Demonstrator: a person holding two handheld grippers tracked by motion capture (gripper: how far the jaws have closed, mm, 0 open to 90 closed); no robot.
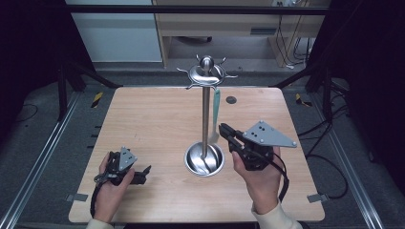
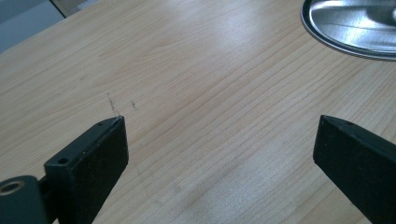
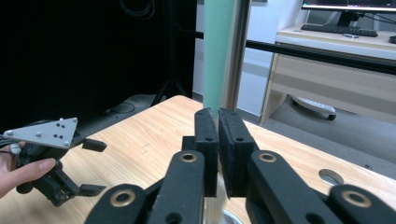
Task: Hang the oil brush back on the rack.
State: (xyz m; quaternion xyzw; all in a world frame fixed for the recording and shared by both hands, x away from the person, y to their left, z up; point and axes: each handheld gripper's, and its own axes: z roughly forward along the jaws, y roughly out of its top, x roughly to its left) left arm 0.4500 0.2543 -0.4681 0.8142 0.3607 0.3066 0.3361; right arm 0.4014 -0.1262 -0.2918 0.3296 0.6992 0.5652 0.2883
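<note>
Right hand-held gripper (image 1: 225, 130) is clenched on the lower end of a pale green-handled utensil (image 1: 216, 107) that hangs from a hook at the top of the steel utensil stand (image 1: 206, 102); the right gripper view shows the two pads pinched together with the green handle (image 3: 218, 51) rising out from between them, just beside the stand's pole. Left hand-held gripper (image 1: 143, 172) rests low on the counter (image 1: 148, 119) near the front left, jaws standing wide apart with nothing between them, bare wood under them and the rim of the stand's round base (image 2: 348, 28) off to one side. Judging progress: grasp made, utensil not yet lifted off its hook, so unhooking and setting it down remain. Hard to tell: what kind of utensil it is, since its working end is behind the pads and blends into the shiny base; the hook contact at the top is too small to read.
</note>
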